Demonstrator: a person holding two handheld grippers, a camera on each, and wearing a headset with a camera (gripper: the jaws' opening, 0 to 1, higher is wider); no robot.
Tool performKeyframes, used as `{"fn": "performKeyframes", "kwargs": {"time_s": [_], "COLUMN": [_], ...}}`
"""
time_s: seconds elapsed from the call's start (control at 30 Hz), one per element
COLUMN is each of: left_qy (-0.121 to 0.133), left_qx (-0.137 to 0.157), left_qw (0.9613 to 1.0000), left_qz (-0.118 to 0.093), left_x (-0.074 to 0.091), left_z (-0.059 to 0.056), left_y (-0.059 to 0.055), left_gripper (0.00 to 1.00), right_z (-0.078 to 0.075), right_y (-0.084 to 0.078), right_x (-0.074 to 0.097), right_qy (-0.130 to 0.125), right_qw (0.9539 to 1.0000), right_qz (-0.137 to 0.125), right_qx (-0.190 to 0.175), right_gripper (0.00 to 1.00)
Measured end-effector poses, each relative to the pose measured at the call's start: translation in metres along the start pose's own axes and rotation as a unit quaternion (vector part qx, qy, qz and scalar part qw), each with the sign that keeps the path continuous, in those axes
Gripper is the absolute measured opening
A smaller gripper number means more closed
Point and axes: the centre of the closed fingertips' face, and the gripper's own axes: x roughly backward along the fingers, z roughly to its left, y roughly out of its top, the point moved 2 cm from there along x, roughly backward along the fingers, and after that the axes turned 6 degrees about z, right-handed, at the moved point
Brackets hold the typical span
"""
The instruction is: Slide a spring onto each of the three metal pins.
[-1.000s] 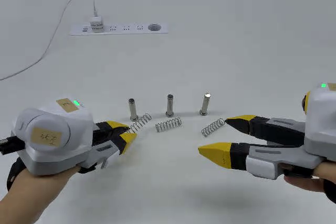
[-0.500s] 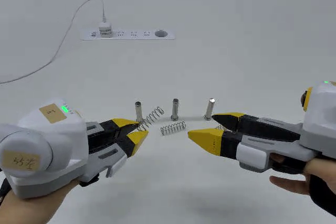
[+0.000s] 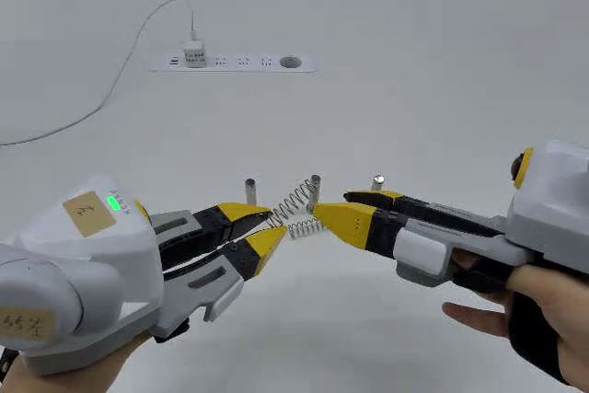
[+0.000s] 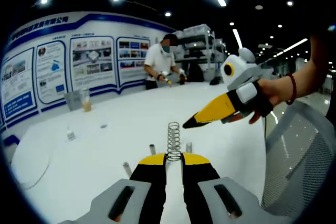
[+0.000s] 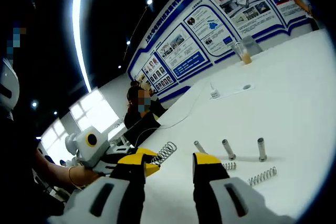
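A: What has the left gripper [image 3: 262, 227] got?
B: Its jaws are pinched on 1 end of a spring [image 3: 294, 202]. The rest of the coil sticks out past the tips, up off the table [image 3: 414, 89].
A: And the right gripper [image 3: 337, 206]?
B: Its jaws are parted with a clear gap and nothing between them. The tips sit close beside the free end of that spring; I cannot tell whether they touch.
A: Where are the pins?
B: 3 stand upright in a row on the table just beyond the tips: the left pin [image 3: 250, 189], the middle pin [image 3: 316, 179] and the right pin [image 3: 377, 180]. All 3 are bare.
A: Other springs?
B: In the right gripper view, 2 lie flat on the table by the pins: a near spring [image 5: 262, 176] and a far spring [image 5: 228, 166].
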Motion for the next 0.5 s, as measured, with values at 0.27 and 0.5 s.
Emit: {"fn": "performKeyframes", "kwargs": {"time_s": [0.27,0.5], "left_qy": [-0.008,-0.011], "left_qx": [-0.004,-0.004], "left_qw": [0.9999,0.9997], "left_qz": [-0.012,-0.02], "left_x": [0.006,0.007], "left_z": [-0.01,-0.015], "left_y": [0.009,0.013], "left_gripper": [0.1,0.1], "right_z": [0.009,0.013], "right_y": [0.002,0.004], "right_x": [-0.004,-0.006], "right_qy": [0.022,0.039], "right_qw": [0.9995,0.9979], "right_qz": [-0.011,-0.017], "right_qx": [-0.021,-0.049], "right_gripper": [0.3,0.26]}}
